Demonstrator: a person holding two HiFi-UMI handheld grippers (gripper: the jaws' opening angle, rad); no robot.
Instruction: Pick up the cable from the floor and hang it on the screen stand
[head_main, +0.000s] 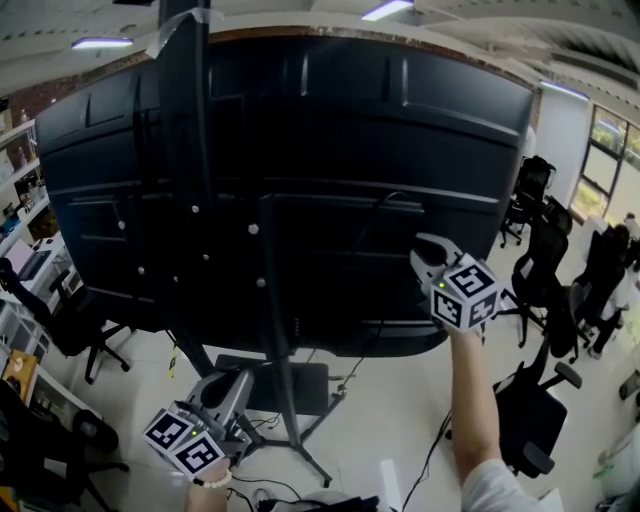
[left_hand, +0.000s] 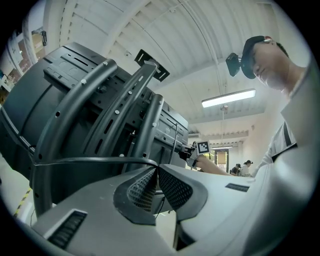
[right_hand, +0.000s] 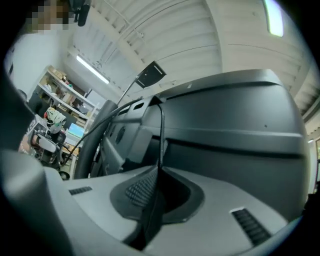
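Observation:
The big black screen (head_main: 300, 180) shows its back, mounted on a dark stand (head_main: 283, 370) with curved uprights (left_hand: 120, 110). A thin black cable (left_hand: 95, 160) leaves my left gripper (left_hand: 157, 167) and runs left across the uprights. That gripper (head_main: 238, 380) is low at the left near the stand's foot, shut on the cable. My right gripper (head_main: 430, 252) is held up against the screen's right half. It (right_hand: 159, 170) is shut on the cable (right_hand: 161, 135), which rises straight up the screen's back (right_hand: 230, 115). The right gripper (left_hand: 192, 153) also shows far off in the left gripper view.
Several black office chairs (head_main: 545, 250) stand to the right and one (head_main: 70, 320) to the left. More cable (head_main: 430, 455) lies on the pale floor near the stand's base (head_main: 300, 385). Shelves (right_hand: 55, 115) with clutter line the left wall. A person's arm (head_main: 475, 400) reaches up.

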